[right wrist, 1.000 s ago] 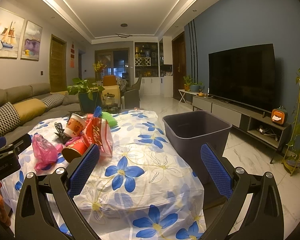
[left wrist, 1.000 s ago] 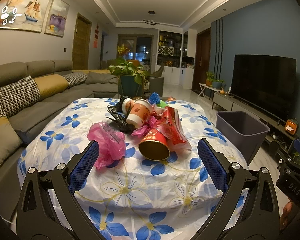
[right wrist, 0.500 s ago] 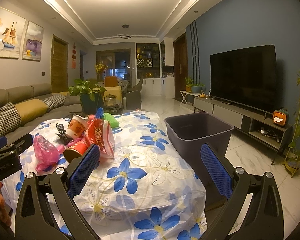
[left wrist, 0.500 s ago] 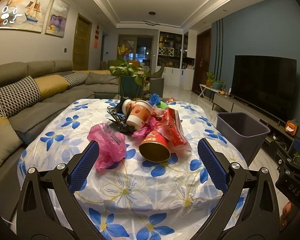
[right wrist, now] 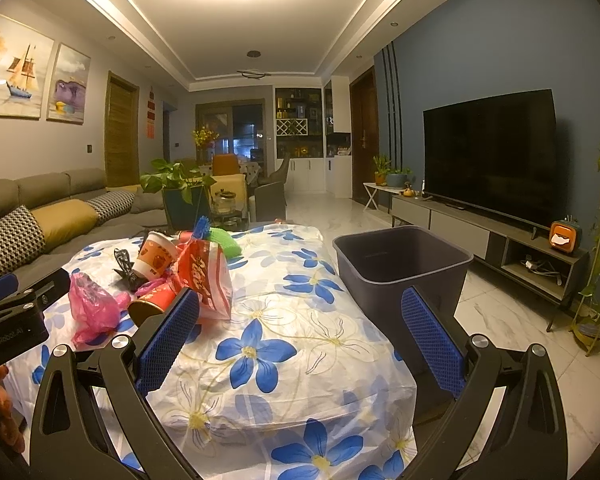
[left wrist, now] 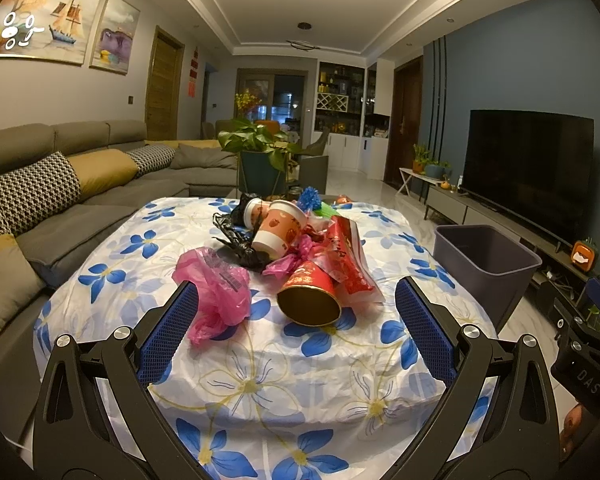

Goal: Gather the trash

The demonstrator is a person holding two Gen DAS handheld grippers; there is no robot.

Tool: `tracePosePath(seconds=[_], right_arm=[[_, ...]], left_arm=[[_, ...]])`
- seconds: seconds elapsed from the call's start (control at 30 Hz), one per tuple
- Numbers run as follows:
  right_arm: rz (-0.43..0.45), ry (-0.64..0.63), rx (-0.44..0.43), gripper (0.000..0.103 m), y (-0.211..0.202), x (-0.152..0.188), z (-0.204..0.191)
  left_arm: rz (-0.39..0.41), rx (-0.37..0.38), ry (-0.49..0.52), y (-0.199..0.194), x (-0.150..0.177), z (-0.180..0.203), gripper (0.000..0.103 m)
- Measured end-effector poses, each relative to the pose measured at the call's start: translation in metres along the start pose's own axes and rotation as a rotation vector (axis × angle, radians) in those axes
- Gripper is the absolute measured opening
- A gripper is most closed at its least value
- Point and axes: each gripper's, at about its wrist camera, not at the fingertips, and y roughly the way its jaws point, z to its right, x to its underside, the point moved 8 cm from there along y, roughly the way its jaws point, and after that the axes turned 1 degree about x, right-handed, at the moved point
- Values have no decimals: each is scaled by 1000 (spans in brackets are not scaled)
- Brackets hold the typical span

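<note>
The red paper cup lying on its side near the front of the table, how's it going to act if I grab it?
The red paper cup lies on its side, so a nudge would probably roll it. It looks empty, likely light, and thin paper may crush under a hard squeeze.

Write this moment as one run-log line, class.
left gripper: open, empty | right gripper: open, empty | trash pile: untouched on table | bin: empty, beside table
</note>
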Motion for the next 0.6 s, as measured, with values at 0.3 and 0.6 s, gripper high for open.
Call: tracePosePath(seconds=[0.3,0.6], right_arm=[[17,8,-36,98,10,-3,-4],[-4,1,-126,98,44,4,-30]], left_arm=[[-2,-9,-7,9,-3,-4,97],[-20,-47,-43,38,6,-32,97]])
